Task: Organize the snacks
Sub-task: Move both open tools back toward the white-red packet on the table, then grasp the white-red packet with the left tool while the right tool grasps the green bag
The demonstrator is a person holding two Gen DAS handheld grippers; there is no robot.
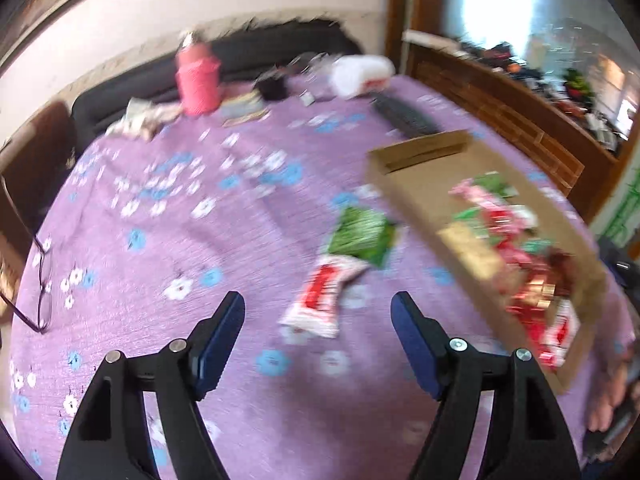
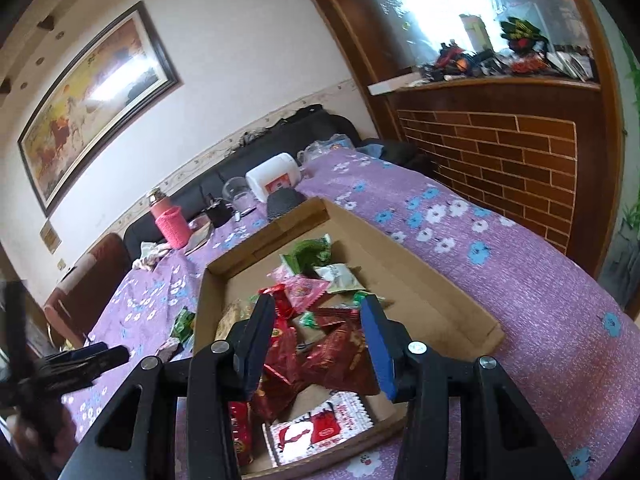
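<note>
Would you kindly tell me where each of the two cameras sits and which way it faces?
Left wrist: on the left gripper, looking down at the purple tablecloth and two loose snack packets beside the cardboard box; its open, empty jaws show, and a blurred hand at the right edge.
Right wrist: on the right gripper, looking down into the cardboard box of snacks; its jaws stand apart above the packets, the left gripper at the left edge.
Shared: box, tablecloth, pink bottle, white jar.
</note>
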